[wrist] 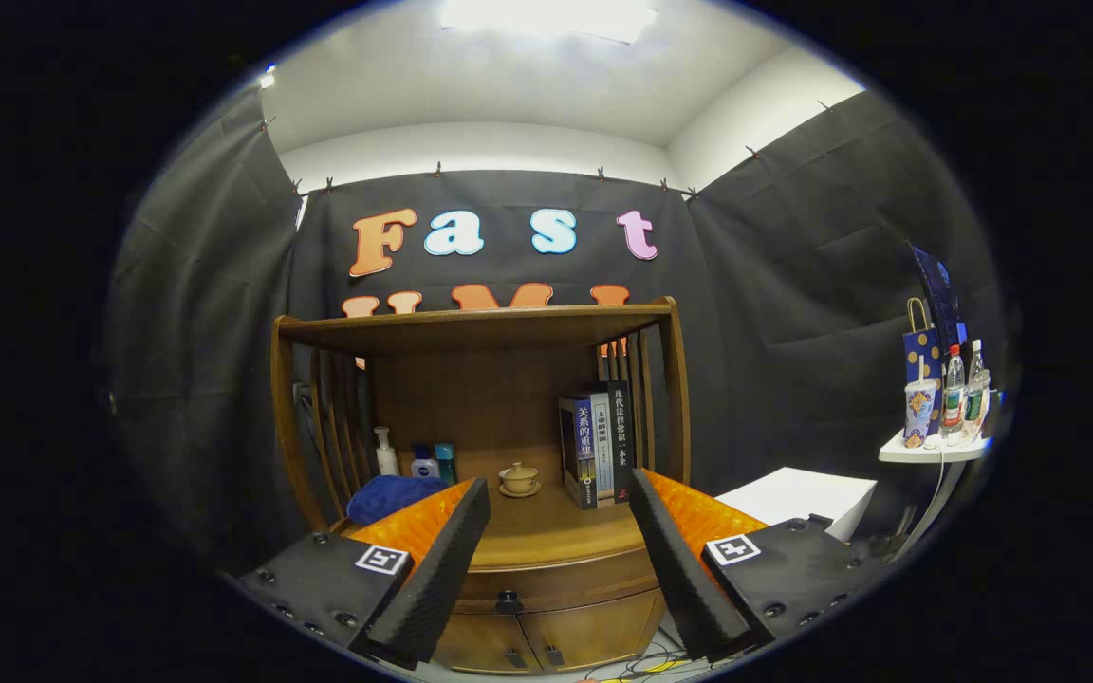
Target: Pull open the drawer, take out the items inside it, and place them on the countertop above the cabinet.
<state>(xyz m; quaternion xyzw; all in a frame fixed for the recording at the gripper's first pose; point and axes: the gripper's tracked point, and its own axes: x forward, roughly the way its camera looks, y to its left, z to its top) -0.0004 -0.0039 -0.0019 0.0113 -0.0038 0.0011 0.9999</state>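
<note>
The gripper (pixel 561 493) hung in front of the wooden cabinet (pixel 480 398) with its fingers (pixel 433 569) spread wide apart and nothing between them. The drawer (pixel 556 583) sat shut just under the counter (pixel 546 536), its small dark knob (pixel 508 600) low between the fingers and a little left of their midline. What lay inside the drawer could not be seen.

The step in hand appeared to be the approach to that knob. To do it well, the gripper would need to drop and shift slightly left so the knob sat centred between the fingers, then close squarely on it, both pads bearing evenly, before any pull. The pull should probably run straight back toward the near side, level with the drawer front; a skewed or upward tug risked slipping off so small a knob or jamming the drawer.

On the counter stood a blue cloth (pixel 393 495) at the left, a small lidded cup on a saucer (pixel 519 479) in the middle, and books (pixel 599 446) at the right. The bare near strip looked like the safest landing place later.
</note>
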